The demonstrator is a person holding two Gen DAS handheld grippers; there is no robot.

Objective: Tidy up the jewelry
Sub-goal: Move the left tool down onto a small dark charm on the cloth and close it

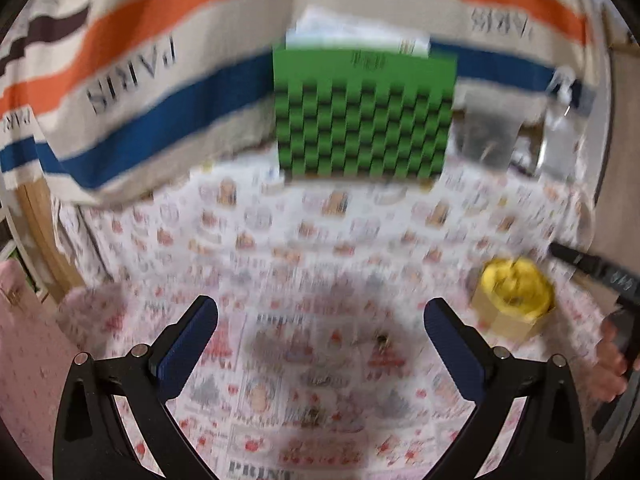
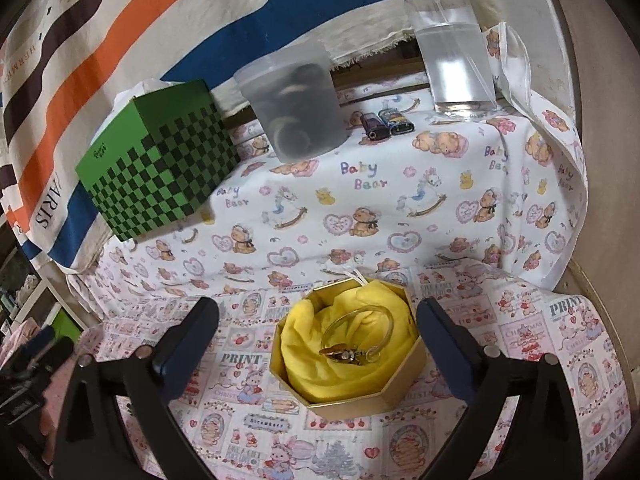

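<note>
One bangle (image 2: 357, 334) sits on the yellow cloth (image 2: 320, 364) inside the gold box (image 2: 380, 400), so that bit looks done, I'd guess. Small dark pieces (image 1: 382, 340) lie on the printed cloth (image 1: 280, 248) ahead of the left gripper (image 1: 320, 334), too blurry to name; probably what's left to sort. Both tongs are spread wide and hold nothing: the right gripper (image 2: 318, 330) has the box sitting between its pads untouched, the left one is over bare cloth. Readable writing: "Baby Bear" and "PRINT" on the cloths, "PARIS" on the striped towel (image 2: 100, 60). The green checkered box (image 2: 160, 168) has a label too small to read.
</note>
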